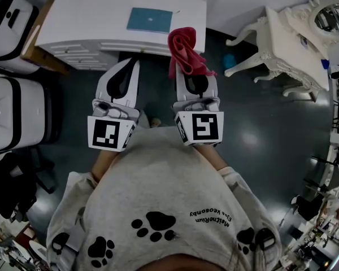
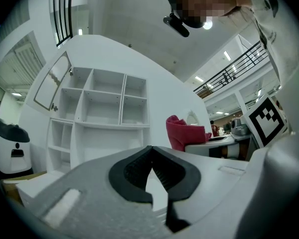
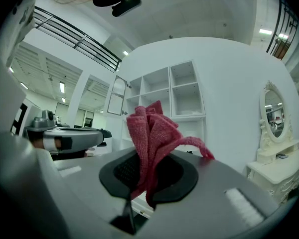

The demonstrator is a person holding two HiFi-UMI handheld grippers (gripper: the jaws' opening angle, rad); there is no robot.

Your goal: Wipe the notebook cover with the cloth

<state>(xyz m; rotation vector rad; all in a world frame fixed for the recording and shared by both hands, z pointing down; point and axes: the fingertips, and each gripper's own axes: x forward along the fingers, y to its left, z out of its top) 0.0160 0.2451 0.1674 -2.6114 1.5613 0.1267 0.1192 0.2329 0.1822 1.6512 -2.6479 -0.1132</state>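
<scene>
right gripper (image 3: pixel 144 180) jaws pinched on red cloth (image 3: pixel 152 133); bunch sticks out ahead, ready as wiping pad | left gripper (image 2: pixel 150 156) jaws together, empty; probably free to steady | notebook (image 1: pixel 150 20) flat on white desk (image 1: pixel 73 35), well ahead, unwiped

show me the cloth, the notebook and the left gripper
cloth (image 1: pixel 183 49): head view, middle of the bunched red fabric.
notebook (image 1: pixel 150 20): head view, centre of its blue cover.
left gripper (image 2: pixel 151 151): left gripper view, where its fingertips meet.
</scene>
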